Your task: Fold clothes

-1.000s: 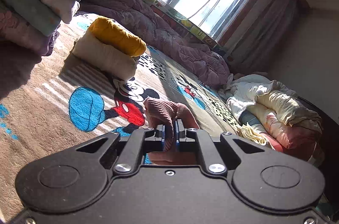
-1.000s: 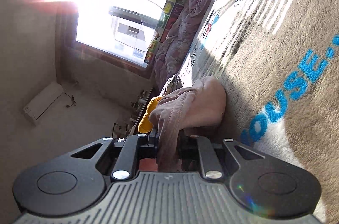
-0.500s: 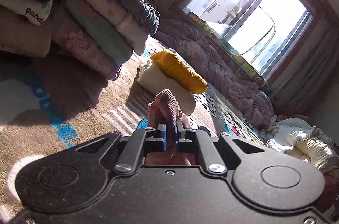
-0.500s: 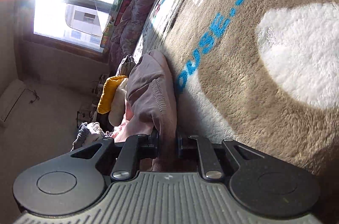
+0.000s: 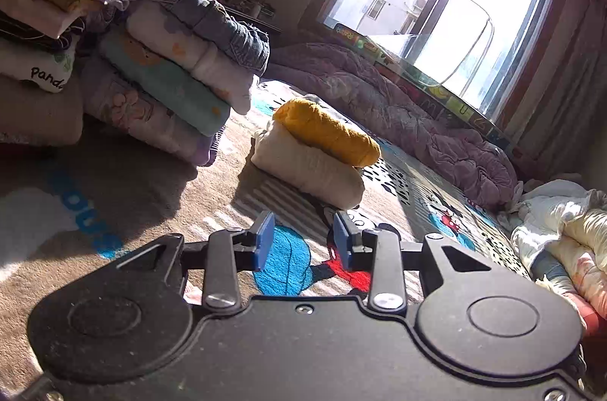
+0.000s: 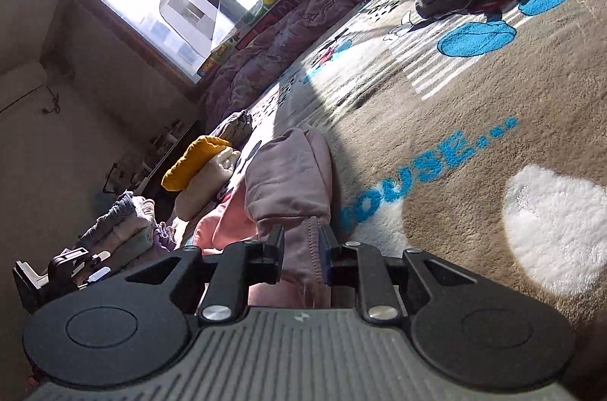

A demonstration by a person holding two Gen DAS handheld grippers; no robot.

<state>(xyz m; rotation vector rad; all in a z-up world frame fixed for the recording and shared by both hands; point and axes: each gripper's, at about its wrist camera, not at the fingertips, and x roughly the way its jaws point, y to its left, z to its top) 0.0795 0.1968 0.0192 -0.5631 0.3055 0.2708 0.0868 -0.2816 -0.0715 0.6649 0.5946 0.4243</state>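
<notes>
The left gripper (image 5: 299,241) is spreading its jaws, nothing between them, only the cartoon blanket (image 5: 151,196) below. The right gripper (image 6: 301,249) is easing apart around a dusty-pink garment (image 6: 292,173), whose lower end is hidden behind the tool. Beyond that garment lie a yellow roll (image 6: 193,162) on a cream one (image 6: 205,184).

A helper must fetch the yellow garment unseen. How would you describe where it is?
On the cartoon rug, between the tall folded stack and the purple quilt under the window, sit two rolled garments. The yellow garment lies on the cream roll; nothing nearby matches its mustard colour.
</notes>
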